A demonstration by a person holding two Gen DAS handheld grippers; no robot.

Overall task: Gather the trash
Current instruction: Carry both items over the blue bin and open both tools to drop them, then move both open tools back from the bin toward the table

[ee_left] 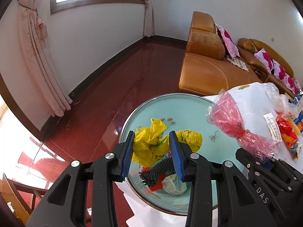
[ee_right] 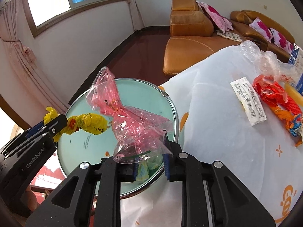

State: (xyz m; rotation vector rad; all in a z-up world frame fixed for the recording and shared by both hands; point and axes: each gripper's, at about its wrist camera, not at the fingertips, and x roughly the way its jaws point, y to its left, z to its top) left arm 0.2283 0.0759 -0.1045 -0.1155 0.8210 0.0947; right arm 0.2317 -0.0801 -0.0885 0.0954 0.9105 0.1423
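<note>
My left gripper (ee_left: 152, 135) is shut on a crumpled yellow plastic bag (ee_left: 149, 143) and holds it over a round metal-rimmed bin (ee_left: 166, 94) with a teal inside. A dark corded bundle (ee_left: 157, 172), a red scrap and a pale balled bag (ee_left: 175, 186) lie in the bin. In the right wrist view my right gripper (ee_right: 149, 143) grips the bunched end of a pink see-through bag (ee_right: 121, 113) above the bin's near rim (ee_right: 176, 117). The left gripper (ee_right: 56, 121) shows at the left there, with the yellow bag (ee_right: 89, 123) hanging from it.
A table under a white cloth (ee_right: 217, 132) stands right of the bin. On it lie a white barcoded wrapper (ee_right: 248, 102), red-orange wrappers (ee_right: 274, 98), clear plastic (ee_right: 265, 56) and a blue-white carton (ee_right: 297, 54). An orange sofa (ee_right: 189, 43) is behind, with red floor to the left.
</note>
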